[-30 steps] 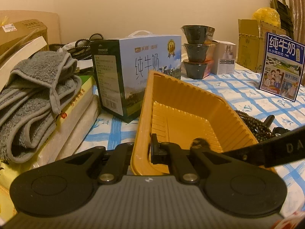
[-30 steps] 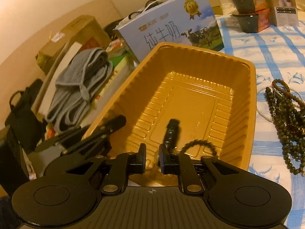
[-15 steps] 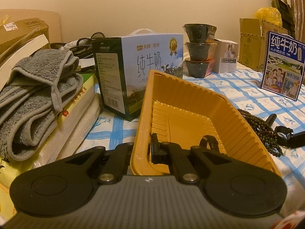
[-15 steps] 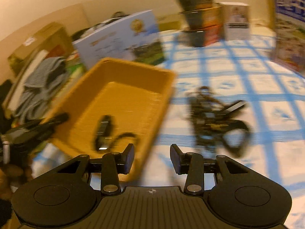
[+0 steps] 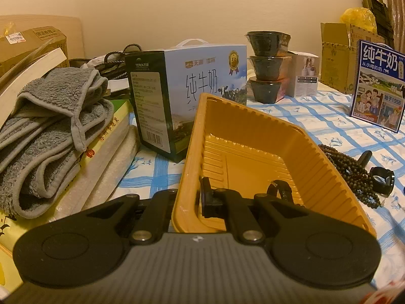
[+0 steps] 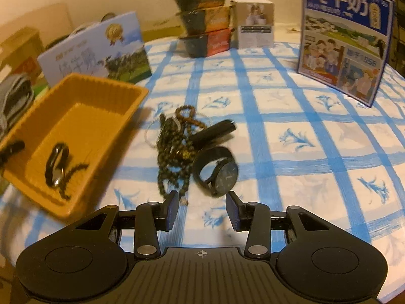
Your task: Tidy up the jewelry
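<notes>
My left gripper (image 5: 189, 197) is shut on the near rim of the orange plastic tray (image 5: 243, 124), which also shows in the right wrist view (image 6: 83, 86). Inside the tray lie a black band (image 6: 57, 162) and a dark bead bracelet (image 6: 73, 174). My right gripper (image 6: 202, 210) is open and empty, low over the tablecloth, just in front of a black wristwatch (image 6: 217, 171). Left of the watch lies a heap of dark bead necklaces (image 6: 174, 149), with a black tube-shaped item (image 6: 215, 133) behind. The beads (image 5: 351, 167) and watch (image 5: 382, 182) show right of the tray.
A milk carton box (image 5: 192, 93) stands behind the tray. Folded grey towels (image 5: 48, 131) lie on books at the left. Stacked dark bowls (image 6: 202, 17), a small white box (image 6: 255, 22) and a blue milk box (image 6: 344, 38) stand at the back of the blue-checked tablecloth (image 6: 291, 116).
My right gripper has opened, left the band and bracelet in the tray, and swung right to the jewelry heap on the cloth. My left gripper keeps hold of the tray rim.
</notes>
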The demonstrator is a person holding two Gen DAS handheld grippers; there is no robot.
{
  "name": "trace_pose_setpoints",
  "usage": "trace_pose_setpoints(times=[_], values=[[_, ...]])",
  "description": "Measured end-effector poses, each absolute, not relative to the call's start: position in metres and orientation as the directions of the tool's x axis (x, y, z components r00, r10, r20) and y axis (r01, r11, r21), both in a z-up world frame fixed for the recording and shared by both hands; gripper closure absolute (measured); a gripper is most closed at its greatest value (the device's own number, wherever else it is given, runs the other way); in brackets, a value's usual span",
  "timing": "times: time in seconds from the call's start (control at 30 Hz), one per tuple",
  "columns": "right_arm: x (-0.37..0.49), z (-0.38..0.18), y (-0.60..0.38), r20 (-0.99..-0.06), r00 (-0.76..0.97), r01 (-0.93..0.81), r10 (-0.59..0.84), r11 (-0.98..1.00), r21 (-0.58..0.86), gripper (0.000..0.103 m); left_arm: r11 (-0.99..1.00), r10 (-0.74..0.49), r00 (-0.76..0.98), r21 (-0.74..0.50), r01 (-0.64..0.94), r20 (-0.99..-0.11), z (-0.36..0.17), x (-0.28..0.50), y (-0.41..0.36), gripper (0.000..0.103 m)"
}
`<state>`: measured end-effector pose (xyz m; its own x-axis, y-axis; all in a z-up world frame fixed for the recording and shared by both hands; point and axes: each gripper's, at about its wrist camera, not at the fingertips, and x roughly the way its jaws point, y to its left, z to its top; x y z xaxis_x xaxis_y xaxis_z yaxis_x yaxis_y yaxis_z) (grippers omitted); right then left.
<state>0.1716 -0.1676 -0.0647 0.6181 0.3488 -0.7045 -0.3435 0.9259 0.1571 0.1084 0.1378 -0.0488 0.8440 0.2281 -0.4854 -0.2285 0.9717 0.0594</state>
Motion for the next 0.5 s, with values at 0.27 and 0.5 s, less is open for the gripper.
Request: trace_pose_setpoints(times=[0.27, 0.5], values=[[0.172, -0.083, -0.153, -0.721, 0.595, -0.379, 0.355, 0.915, 0.137, 0.062, 0.972, 0.229, 0.844, 0.059, -0.229, -0.485, -0.049, 0.108, 0.138, 0.097], [0.178, -0.094, -0.142, -0.735, 0.580, -0.435, 0.351, 0.896, 0.085, 0.079, 0.972, 0.228, 0.844, 0.060, -0.228, -0.485, -0.049, 0.109, 0.138, 0.097]])
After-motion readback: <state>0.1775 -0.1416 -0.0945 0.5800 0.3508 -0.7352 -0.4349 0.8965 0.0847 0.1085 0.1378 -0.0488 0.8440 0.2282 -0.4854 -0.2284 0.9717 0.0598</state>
